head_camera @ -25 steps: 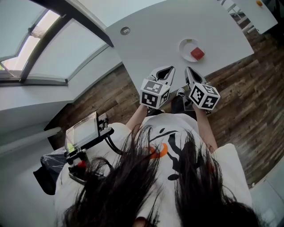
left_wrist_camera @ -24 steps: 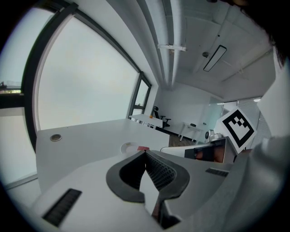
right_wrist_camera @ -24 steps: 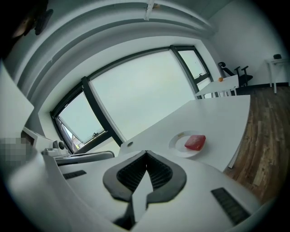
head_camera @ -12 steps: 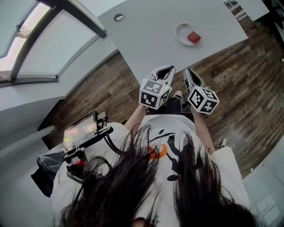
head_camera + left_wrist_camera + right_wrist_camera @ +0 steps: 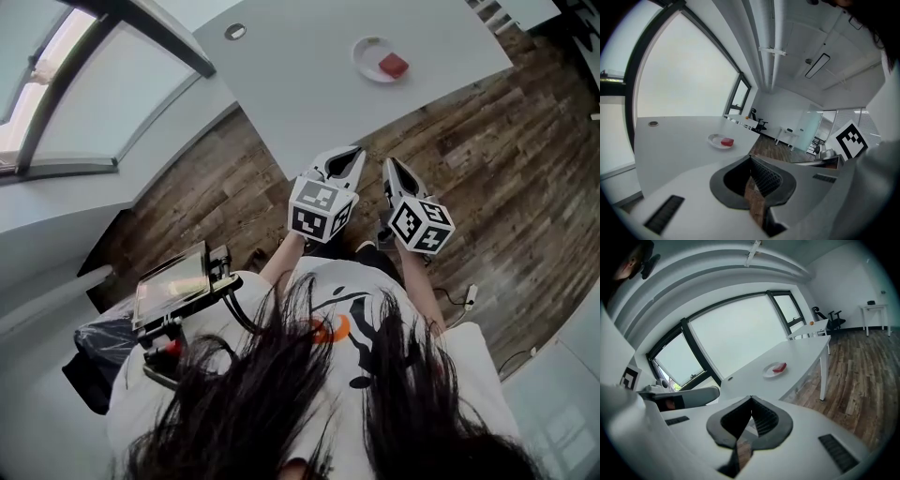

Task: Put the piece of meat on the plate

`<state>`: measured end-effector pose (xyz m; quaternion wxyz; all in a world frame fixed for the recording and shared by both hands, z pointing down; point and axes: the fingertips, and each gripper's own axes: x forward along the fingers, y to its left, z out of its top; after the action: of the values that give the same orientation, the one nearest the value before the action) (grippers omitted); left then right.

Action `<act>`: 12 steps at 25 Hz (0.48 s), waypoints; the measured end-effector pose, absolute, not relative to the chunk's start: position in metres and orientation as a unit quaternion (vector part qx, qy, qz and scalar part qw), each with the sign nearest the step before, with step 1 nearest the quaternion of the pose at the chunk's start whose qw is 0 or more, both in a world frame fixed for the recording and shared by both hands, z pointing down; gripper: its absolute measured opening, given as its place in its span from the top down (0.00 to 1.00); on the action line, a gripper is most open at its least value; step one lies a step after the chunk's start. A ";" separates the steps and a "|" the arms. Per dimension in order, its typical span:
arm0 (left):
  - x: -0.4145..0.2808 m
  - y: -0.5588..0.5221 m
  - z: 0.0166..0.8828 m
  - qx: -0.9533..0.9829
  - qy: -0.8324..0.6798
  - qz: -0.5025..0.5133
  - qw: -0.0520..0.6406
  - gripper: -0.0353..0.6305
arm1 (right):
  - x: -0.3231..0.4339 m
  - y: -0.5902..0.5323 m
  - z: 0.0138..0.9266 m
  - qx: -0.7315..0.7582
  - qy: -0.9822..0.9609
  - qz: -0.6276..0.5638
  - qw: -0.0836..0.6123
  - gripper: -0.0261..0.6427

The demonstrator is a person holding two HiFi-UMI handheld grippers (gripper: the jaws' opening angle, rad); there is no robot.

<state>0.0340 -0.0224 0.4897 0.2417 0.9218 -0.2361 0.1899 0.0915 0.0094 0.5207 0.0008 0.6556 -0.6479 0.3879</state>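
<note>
Meat | seen lying on plate, on desk, well ahead of both | left hand-held gripper and right hand-held gripper pressed together, nothing pinched | task looks done tbh, no regrasp needed, plate best left undisturbed

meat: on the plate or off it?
On. The red meat lies on the white plate, toward one side of it.
</note>
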 end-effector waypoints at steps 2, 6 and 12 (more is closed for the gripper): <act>0.032 -0.019 0.489 0.921 -0.234 0.192 0.244 0.94 | 0.091 0.015 0.521 0.658 -0.643 0.391 -0.001 0.95; 0.029 -0.013 0.487 0.920 -0.234 0.187 0.253 0.94 | 0.090 0.022 0.518 0.662 -0.640 0.390 -0.002 0.95; 0.079 -0.062 0.564 0.902 -0.222 0.237 0.286 0.94 | 0.136 -0.027 0.595 0.647 -0.615 0.450 0.013 0.95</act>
<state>0.0790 -0.0617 0.5636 0.2856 0.9018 -0.2218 0.2366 0.1361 -0.0272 0.5954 0.0130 0.6474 -0.6153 0.4496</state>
